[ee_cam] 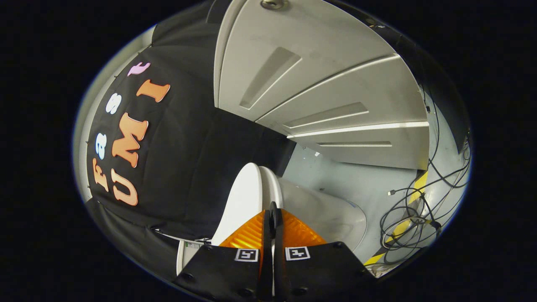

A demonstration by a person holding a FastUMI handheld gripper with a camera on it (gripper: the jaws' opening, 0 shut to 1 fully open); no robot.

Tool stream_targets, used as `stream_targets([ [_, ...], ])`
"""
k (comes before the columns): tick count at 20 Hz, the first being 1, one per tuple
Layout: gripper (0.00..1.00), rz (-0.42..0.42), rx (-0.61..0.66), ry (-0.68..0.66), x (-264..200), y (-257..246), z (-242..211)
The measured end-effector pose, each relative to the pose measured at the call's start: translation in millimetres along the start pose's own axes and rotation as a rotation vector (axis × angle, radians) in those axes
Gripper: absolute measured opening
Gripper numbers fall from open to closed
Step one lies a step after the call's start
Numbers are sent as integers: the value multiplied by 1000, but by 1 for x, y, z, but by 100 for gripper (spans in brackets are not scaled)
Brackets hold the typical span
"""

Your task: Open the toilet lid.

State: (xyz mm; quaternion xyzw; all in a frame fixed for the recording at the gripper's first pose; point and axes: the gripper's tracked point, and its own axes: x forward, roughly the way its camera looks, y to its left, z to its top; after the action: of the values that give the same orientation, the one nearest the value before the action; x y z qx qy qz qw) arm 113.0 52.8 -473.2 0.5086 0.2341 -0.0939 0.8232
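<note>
In my claw's view, my claw (273, 218) looks pinched nearly closed on the raised toilet lid's (243, 201) edge, though the grip itself is hard to see. The bowl (331, 214) sits just beyond, with cables (413, 209) on the floor (361, 180) farther off.

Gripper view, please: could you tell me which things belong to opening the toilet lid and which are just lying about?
Job:
- toilet lid, raised, its edge between the fingers
- claw, closed on the lid's edge
- toilet seat, just beside the lid

Lying about:
- cables on the floor
- grey panelled door beyond
</note>
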Motion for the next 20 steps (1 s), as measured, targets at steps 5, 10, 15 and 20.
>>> stream_targets([
  [5, 10, 8, -6, -32, -12, 22, 6],
  [10, 9, 23, -26, -48, -24, 67, 16],
  [15, 9, 18, -221, -112, -25, 123, 33],
  [20, 9, 98, -305, -123, -51, 206, 23],
])
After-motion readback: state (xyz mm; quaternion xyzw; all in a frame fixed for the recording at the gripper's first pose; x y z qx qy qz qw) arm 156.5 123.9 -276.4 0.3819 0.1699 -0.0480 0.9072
